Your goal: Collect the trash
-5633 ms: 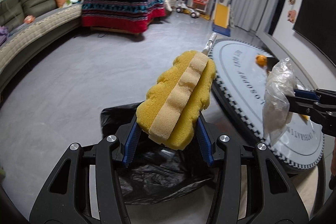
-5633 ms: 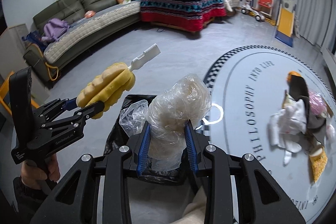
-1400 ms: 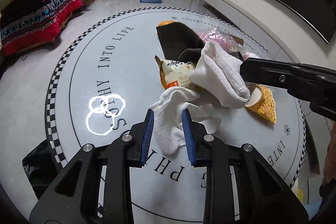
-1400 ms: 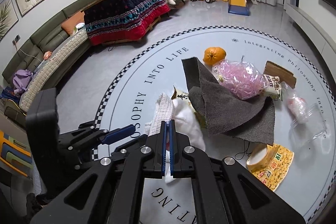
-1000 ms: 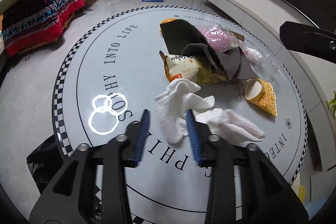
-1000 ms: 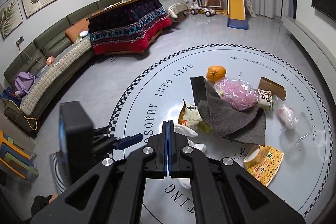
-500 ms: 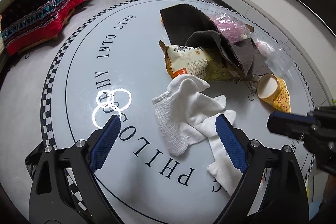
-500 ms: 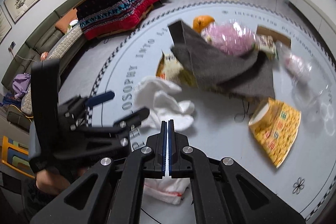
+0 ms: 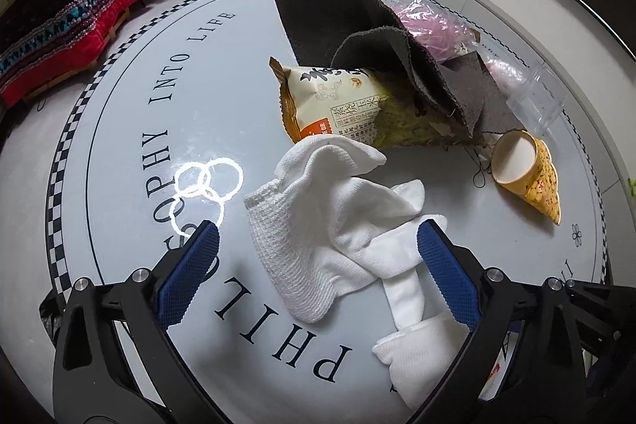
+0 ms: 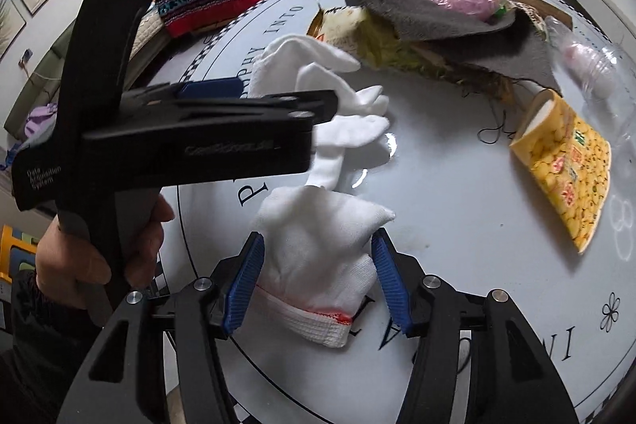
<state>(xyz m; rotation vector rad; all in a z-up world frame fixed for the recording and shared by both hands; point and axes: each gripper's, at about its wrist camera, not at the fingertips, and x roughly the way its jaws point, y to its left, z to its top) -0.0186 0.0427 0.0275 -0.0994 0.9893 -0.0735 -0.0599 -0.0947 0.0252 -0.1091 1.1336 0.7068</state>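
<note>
A heap of white knit gloves (image 9: 318, 225) lies on the round grey lettered table (image 9: 159, 74). My left gripper (image 9: 318, 265) hovers low over the heap. Its jaws are opening wide, and the gloves sit between them untouched. In the right wrist view the left gripper (image 10: 278, 96) is seen side on, held by a hand (image 10: 99, 245). My right gripper (image 10: 318, 277) is lower and closer, and its jaws are opening. A white glove with a red-trimmed cuff (image 10: 318, 257) lies between its blue pads (image 10: 391, 281), which do not squeeze it.
Behind the gloves lie a snack bag (image 9: 342, 102), a dark grey cloth (image 9: 357, 18), a pink plastic bag (image 9: 429, 22), a clear plastic cup (image 9: 536, 94) and a yellow paper cup (image 9: 528, 177). A patterned covered table (image 9: 59, 38) and toys stand beyond.
The left jaws spread from nearly shut to wide and sank over the white heap. The right gripper dropped towards the table, and its shut jaws parted around the red-cuffed glove.
</note>
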